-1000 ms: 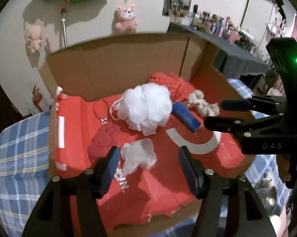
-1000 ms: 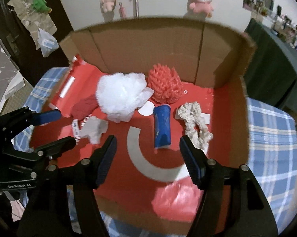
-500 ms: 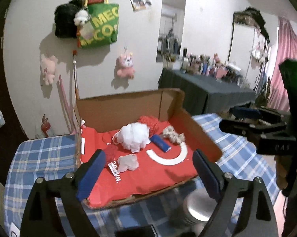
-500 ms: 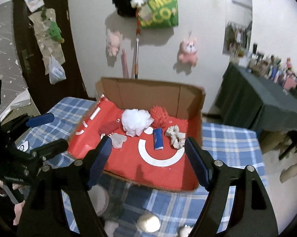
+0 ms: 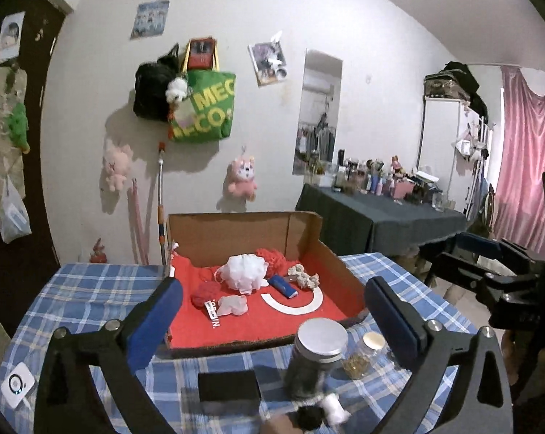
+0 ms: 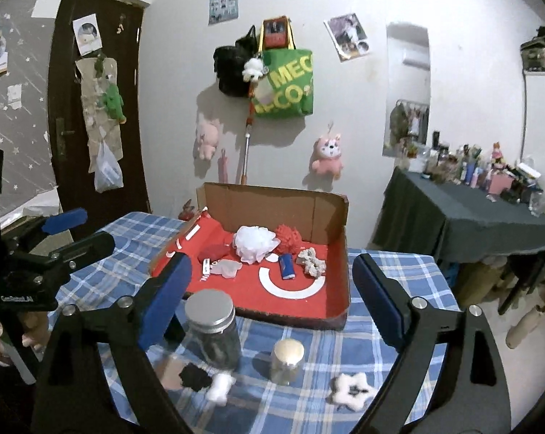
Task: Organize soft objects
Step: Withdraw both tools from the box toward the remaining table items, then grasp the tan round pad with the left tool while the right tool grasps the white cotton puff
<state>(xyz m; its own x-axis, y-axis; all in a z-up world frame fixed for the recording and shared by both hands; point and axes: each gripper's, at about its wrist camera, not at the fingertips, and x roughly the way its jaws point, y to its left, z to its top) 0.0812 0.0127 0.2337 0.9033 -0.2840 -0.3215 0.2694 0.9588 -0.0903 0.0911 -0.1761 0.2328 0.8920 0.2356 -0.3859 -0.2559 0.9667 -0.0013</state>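
A cardboard box [image 5: 310, 224] with a red floor stands on the blue plaid table [image 5: 84, 285]; it also shows in the right wrist view [image 6: 330, 213]. In it lie a white mesh pouf [image 5: 245, 271], a red pouf [image 5: 272, 256], a dark red plush [image 5: 203, 293], a pale cloth piece [image 5: 232, 305], a blue roll [image 5: 282, 286] and a beige knotted rope [image 5: 303, 277]. My left gripper [image 5: 272, 318] and right gripper [image 6: 272, 296] are open, empty, held back from the box. A black-and-white fluffy star [image 6: 350, 388] and a black and white fluffy piece [image 6: 207, 383] lie on the near table.
A tall glass jar with a metal lid [image 6: 212, 329] and a small gold-lidded jar [image 6: 287, 360] stand in front of the box. A black block [image 5: 229, 387] and a white device [image 5: 17, 385] lie near the front edge. A dark cluttered table [image 6: 471, 213] stands to the right.
Both grippers have pulled far back and up from inside the box, and their jaws have opened wider. The near table with jars and fluffy pieces has come into view. The box contents have not moved.
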